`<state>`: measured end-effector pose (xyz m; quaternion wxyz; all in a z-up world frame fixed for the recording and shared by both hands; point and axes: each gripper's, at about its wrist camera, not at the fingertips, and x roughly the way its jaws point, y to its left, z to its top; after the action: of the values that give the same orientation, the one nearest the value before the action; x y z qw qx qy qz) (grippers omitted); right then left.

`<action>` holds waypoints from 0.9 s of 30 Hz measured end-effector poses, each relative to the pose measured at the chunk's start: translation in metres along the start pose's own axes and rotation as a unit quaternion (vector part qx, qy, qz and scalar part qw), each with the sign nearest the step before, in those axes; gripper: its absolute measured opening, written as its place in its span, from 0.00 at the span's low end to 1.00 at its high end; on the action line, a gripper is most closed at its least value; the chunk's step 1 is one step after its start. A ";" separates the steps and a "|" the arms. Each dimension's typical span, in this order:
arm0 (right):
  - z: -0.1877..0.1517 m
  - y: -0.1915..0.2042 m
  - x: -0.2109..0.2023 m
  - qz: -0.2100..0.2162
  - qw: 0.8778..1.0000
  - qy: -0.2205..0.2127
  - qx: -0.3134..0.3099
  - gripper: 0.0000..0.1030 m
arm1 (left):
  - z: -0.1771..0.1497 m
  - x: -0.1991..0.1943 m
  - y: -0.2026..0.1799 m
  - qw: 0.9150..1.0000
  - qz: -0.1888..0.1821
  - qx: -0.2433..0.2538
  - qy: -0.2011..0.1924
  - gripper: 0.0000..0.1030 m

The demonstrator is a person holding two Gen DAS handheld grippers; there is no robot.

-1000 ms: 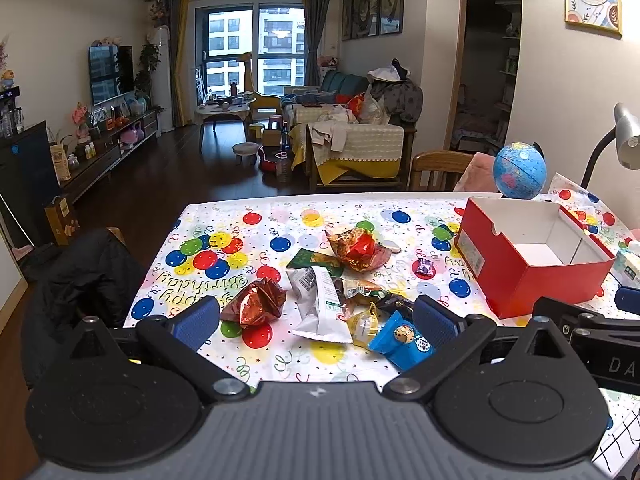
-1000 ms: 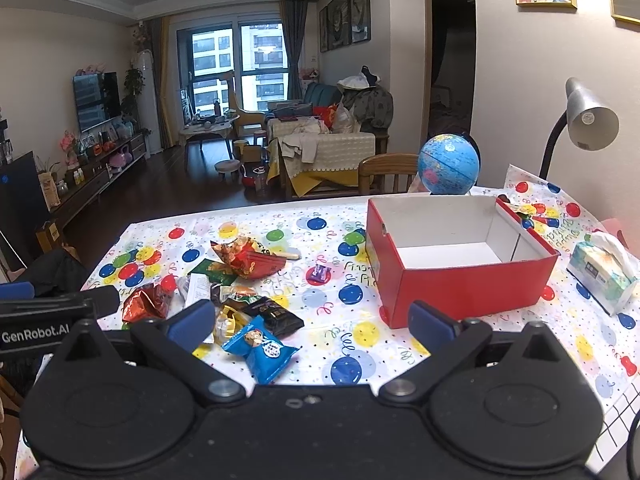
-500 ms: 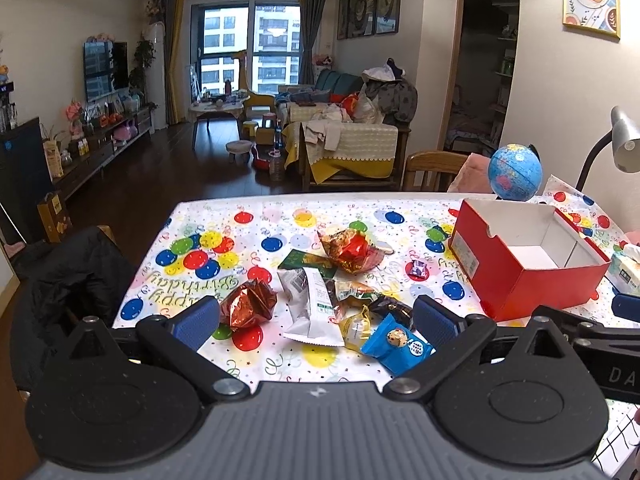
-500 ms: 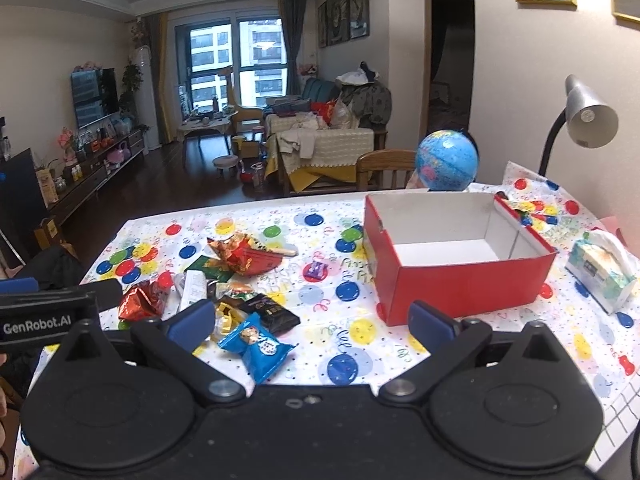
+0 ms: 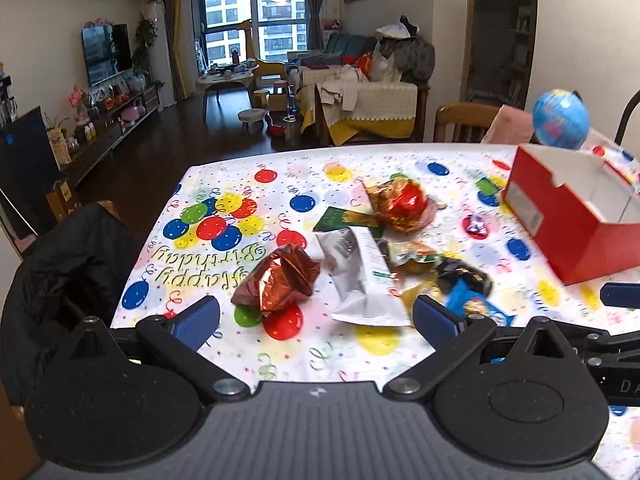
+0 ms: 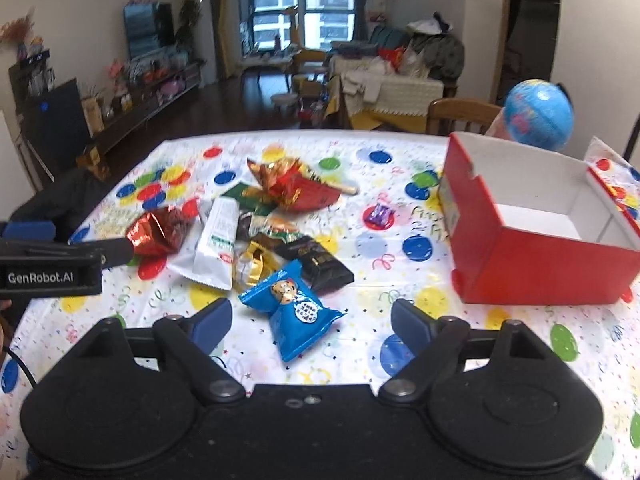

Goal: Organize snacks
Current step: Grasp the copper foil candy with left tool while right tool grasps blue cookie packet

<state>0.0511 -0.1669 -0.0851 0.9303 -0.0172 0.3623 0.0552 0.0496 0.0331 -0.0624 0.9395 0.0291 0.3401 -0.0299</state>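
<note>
The red box (image 6: 532, 240) at right looks empty, its far corner hidden; both the left gripper (image 5: 316, 318) and the right gripper (image 6: 310, 320) are spread wide, holding nothing.

The right gripper (image 6: 311, 320) is wide open, just near the blue snack bag (image 6: 294, 309). The red box (image 6: 532, 256) sits right.
</note>
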 end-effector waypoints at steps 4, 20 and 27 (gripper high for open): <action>0.004 0.001 0.024 0.012 1.000 0.017 -0.014 0.84 | 0.004 0.024 0.005 1.000 0.022 0.016 0.005 1.00; 0.010 0.010 0.097 0.036 0.993 0.072 -0.083 0.74 | 0.019 0.106 0.027 0.998 0.032 0.036 0.051 0.92; 0.012 0.016 0.111 0.047 0.990 0.083 -0.100 0.65 | 0.018 0.122 0.024 0.997 0.029 0.043 0.062 0.76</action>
<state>0.1380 -0.1405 -0.1510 0.8870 -0.0977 0.4311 0.1333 0.1562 0.0513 -0.1257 0.9148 0.0808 0.3955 -0.0152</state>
